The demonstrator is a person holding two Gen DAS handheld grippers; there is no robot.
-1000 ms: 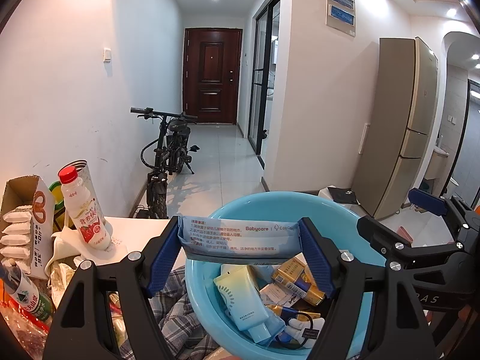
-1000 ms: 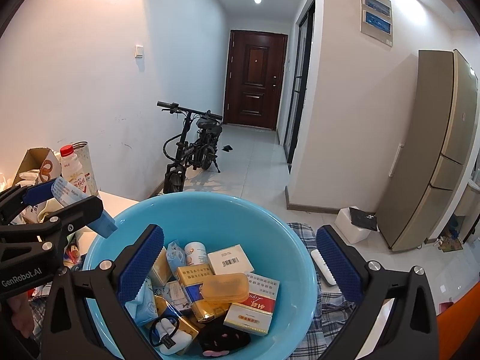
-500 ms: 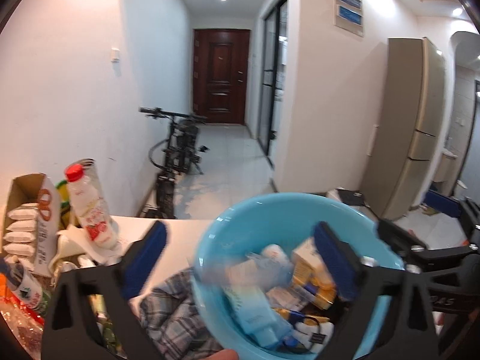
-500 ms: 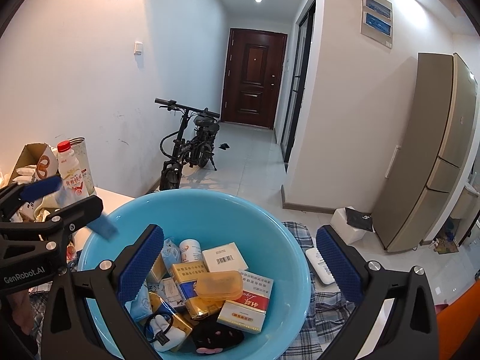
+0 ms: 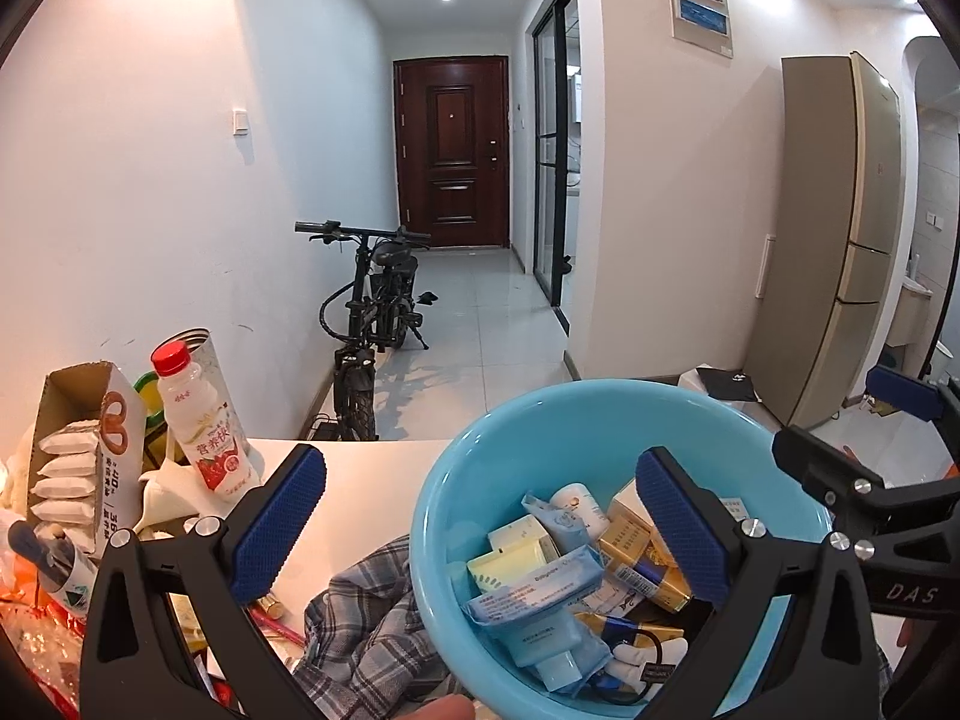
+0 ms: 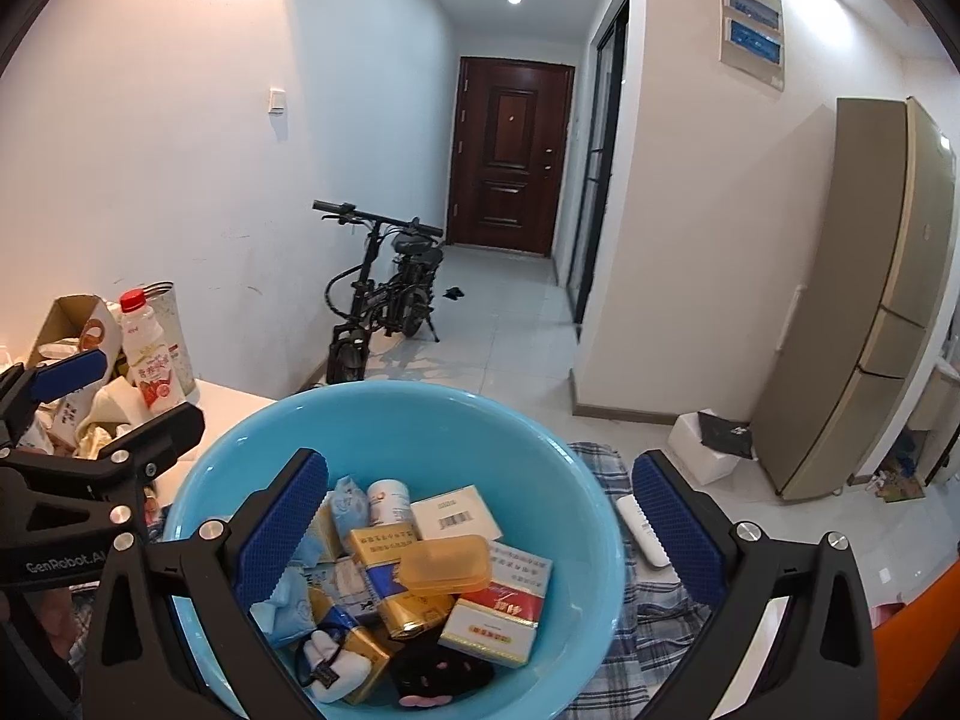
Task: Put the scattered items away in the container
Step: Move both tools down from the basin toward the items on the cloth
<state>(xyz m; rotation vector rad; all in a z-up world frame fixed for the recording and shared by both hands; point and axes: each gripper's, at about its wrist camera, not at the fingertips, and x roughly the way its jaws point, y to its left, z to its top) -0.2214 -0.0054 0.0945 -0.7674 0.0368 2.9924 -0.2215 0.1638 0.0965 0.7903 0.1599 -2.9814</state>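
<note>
Both of my grippers hang spread wide and empty: the left gripper [image 5: 480, 528] above the near left rim of the blue basin [image 5: 540, 420], the right gripper [image 6: 480, 522] over its middle. Inside lie a wipes pack [image 5: 534, 591], cigarette boxes [image 6: 498, 612] and an orange case [image 6: 444, 564]. Just left stand a drink bottle [image 5: 204, 426] and snack box [image 5: 78, 456]. A plaid cloth [image 5: 360, 624] covers the white table [image 5: 360, 480]. Beyond, a bicycle [image 5: 372, 312] leans in the hallway.

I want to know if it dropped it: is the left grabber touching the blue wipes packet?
Apart. In the left wrist view the left gripper is open and empty; the wipes packet lies in the blue basin.
</note>
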